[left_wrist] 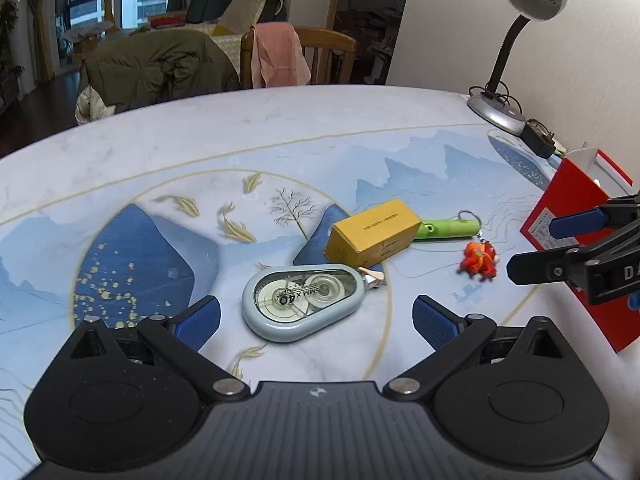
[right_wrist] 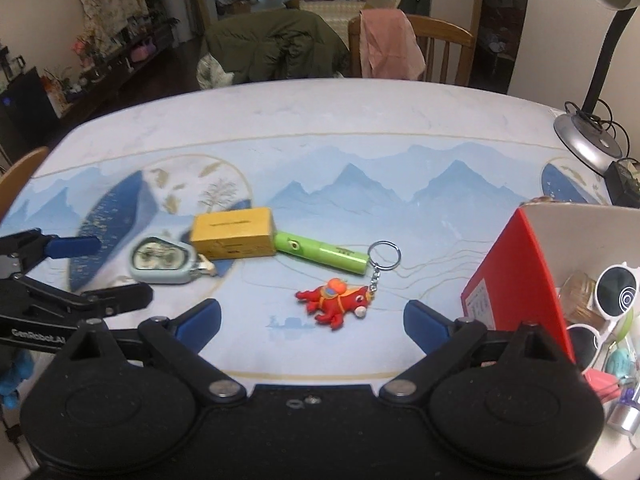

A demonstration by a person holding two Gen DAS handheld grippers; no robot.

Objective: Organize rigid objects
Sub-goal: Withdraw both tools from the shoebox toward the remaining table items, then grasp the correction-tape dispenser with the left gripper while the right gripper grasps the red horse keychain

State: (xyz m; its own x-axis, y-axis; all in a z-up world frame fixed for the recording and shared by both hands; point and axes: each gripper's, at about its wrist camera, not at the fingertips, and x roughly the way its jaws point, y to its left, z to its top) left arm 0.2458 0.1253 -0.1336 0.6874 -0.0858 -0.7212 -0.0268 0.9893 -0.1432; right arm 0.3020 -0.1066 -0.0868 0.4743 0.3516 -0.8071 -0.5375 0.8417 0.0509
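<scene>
Four loose things remain on the table (left_wrist: 160, 136), and we see risks at each of them, taken from the biggest down. Our red box (right_wrist: 508, 276) at the right already holds sunglasses (right_wrist: 612, 292) and other small items, so anything dropped carelessly over its rim could bounce out or land on them. Next, the yellow carton (left_wrist: 372, 232) lies touching the green tube (left_wrist: 448, 229) end to end and sits just beside the correction tape dispenser (left_wrist: 302, 304); nudging one would likely shove its neighbours. Our left gripper (left_wrist: 316, 322) hangs with its jaws spread wide and empty, the dispenser lying between and just ahead of the pads, not yet touched. If we close off-centre, its rounded shell could squirt sideways into the carton. Our right gripper (right_wrist: 312, 318) is likewise spread wide and holds nothing, with the red horse keychain (right_wrist: 334, 304) just ahead between its pads. Its ring (right_wrist: 384, 256) rests against the tube's end, so lifting the charm might drag the tube along.

As for what we cannot read: the box's far interior is cut off at the frame edge, the dispenser is blurred in the right wrist view, and the small pale piece at its tip is perhaps a cap, though we cannot say.
</scene>
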